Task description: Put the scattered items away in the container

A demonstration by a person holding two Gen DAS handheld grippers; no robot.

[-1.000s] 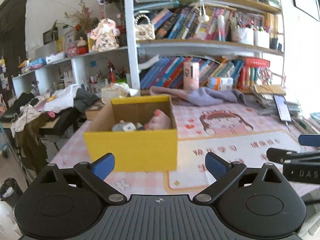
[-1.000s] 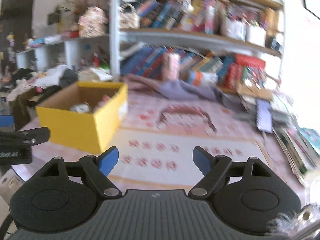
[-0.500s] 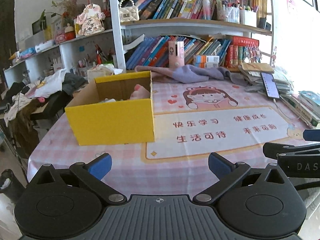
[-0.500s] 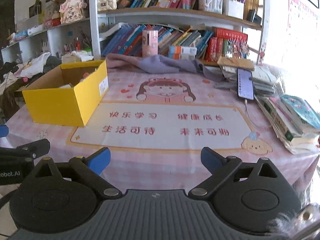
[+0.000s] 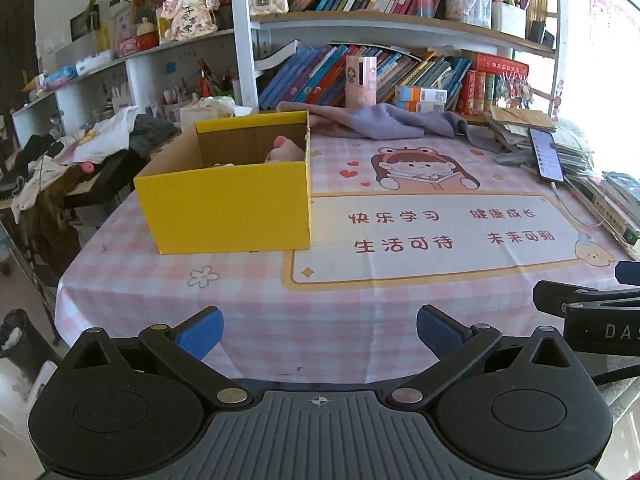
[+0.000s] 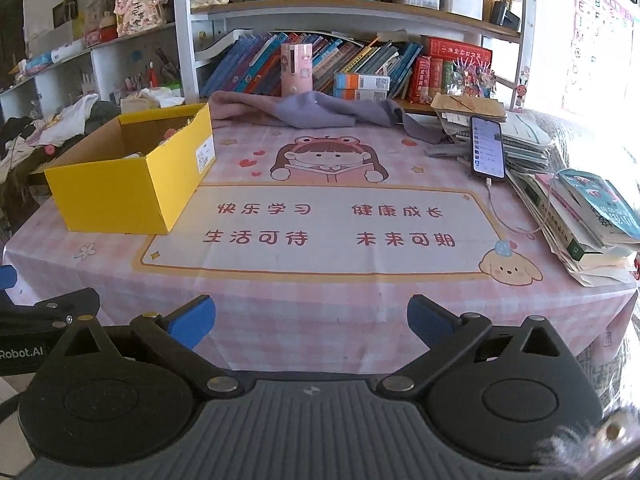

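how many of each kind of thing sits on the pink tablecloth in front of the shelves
yellow box: 1
purple cloth: 1
phone: 1
pink canister: 1
book and paper piles: 2
total: 6

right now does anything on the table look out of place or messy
The middle of the table is tidy. A purple cloth lies crumpled along the far edge, and at the right a phone leans tilted on a sloppy stack of books. The yellow box looks undamaged.
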